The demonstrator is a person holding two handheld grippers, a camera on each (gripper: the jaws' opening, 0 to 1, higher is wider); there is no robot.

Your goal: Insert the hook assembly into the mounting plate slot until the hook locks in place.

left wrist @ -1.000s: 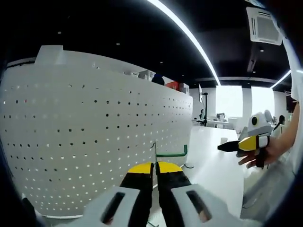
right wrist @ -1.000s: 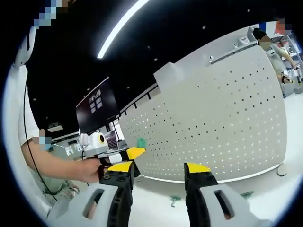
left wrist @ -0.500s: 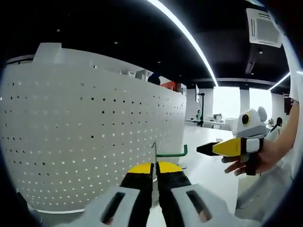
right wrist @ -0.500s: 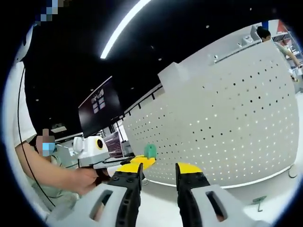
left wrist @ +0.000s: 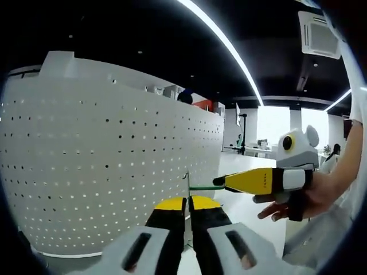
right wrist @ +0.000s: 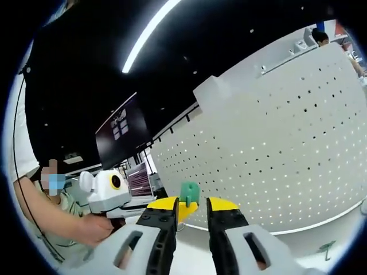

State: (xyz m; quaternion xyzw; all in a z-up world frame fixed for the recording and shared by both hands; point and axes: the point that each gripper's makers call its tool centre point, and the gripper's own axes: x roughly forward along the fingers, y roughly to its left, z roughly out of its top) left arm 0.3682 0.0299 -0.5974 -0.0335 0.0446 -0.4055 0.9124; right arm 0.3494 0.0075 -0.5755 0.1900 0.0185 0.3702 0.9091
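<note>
Beside the white perforated metal pegboard plate (left wrist: 109, 172), the left gripper (left wrist: 187, 201) is clamping its jaws on the thin green wire hook (left wrist: 205, 187), not yet inserted. The right gripper (right wrist: 190, 205) is nearing the hook's tip, jaws narrowly apart around it.

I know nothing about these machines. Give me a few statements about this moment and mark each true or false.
1. The left tongs are shut on a green hook. True.
2. The pegboard is black with no holes. False: it is white and dotted with holes.
3. The right tongs reach the far end of the hook in the left gripper view. True.
4. In the right gripper view, the hook's green tip sits between the right tongs' jaws. True.
5. The hook already hangs on the pegboard. False: it is held in front of it.
</note>
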